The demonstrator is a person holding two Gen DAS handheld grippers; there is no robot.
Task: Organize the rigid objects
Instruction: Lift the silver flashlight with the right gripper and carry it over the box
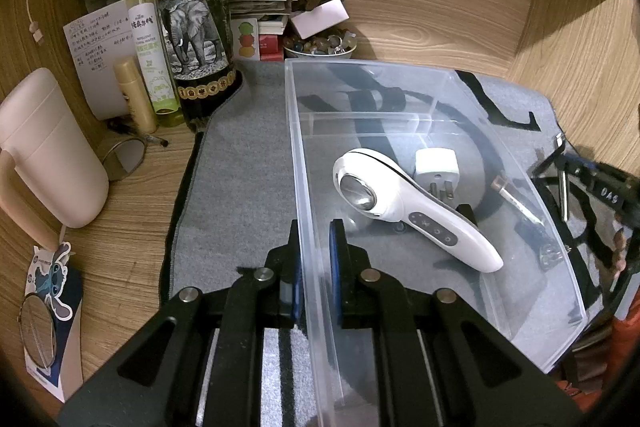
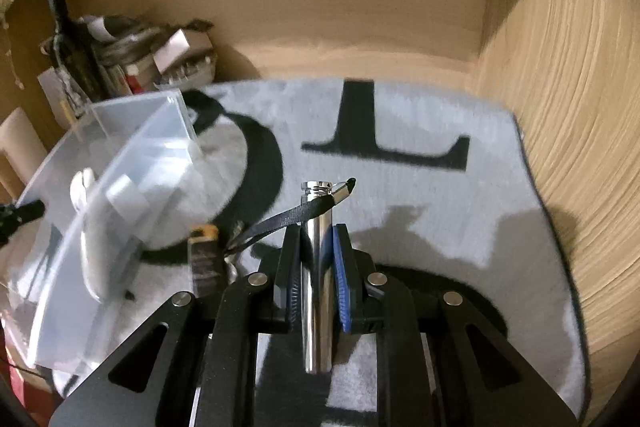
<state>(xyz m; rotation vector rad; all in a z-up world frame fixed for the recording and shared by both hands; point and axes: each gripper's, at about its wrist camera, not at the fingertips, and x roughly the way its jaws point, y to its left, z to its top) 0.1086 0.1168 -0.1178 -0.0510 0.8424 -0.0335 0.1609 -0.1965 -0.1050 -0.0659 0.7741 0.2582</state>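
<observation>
The left gripper (image 1: 314, 255) has its fingers clamped on the near wall of the clear plastic bin (image 1: 520, 163). Inside the bin lie a white handheld device (image 1: 404, 203) and, just beyond it, a white plug (image 1: 436, 163). The right gripper (image 2: 316, 255) pinches a shiny metal tube (image 2: 318, 267) with a black strap (image 2: 280, 223), right of the bin, over the grey mat (image 2: 440, 207) on the table.

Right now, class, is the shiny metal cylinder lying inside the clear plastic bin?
No, the right gripper clamps the metal cylinder above the grey mat, beside the bin.
</observation>
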